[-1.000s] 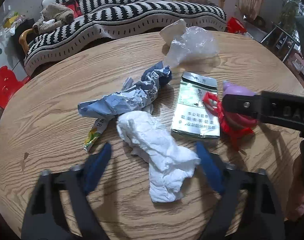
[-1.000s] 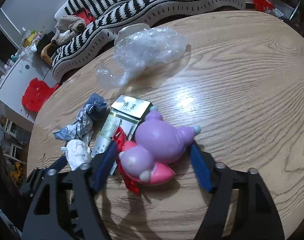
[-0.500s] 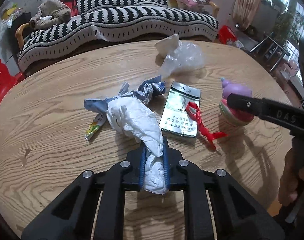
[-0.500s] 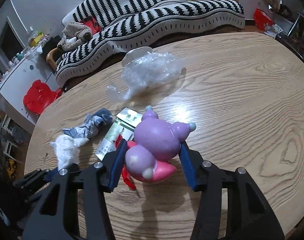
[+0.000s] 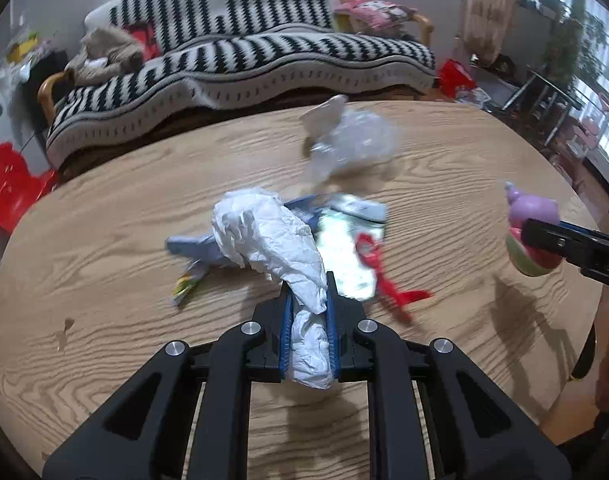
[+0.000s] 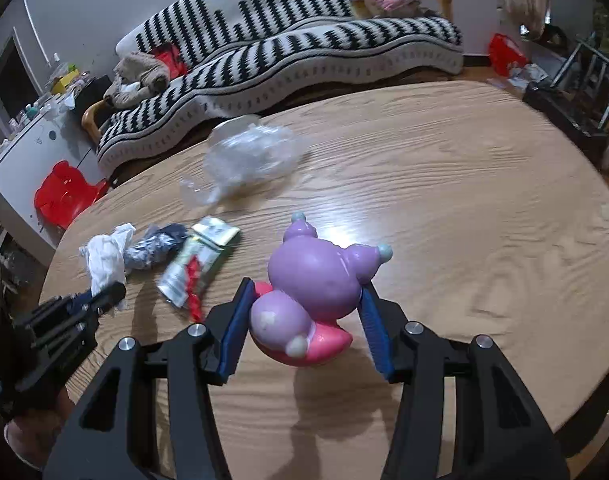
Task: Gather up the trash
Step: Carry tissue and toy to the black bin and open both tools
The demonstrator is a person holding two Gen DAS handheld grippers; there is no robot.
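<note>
Tissue: a crumpled white tissue (image 5: 276,240) is pinched low down between the blue pads of the left gripper (image 5: 307,336), its loose end standing up above the table's near middle.
Left gripper: clenched tight on the tissue.
Toy: a purple and pink toy (image 6: 312,292) sits between the pads of the right gripper (image 6: 304,328), held above the table toward its right edge.
Right gripper: grasping the toy, both pads against its sides.
Blue wrapper: a twisted blue wrapper (image 5: 200,248) lies on the table behind the tissue.
Silver packet: a flat silver packet (image 5: 348,248) lies beside the wrapper, with a red strip (image 5: 384,280) partly across it.
Clear bag: a crumpled clear bag (image 6: 248,156) lies near the far edge.
Table: round, wood-grained table (image 6: 464,200).
Sofa: a black-and-white striped sofa (image 6: 288,48) stands beyond the far edge.
</note>
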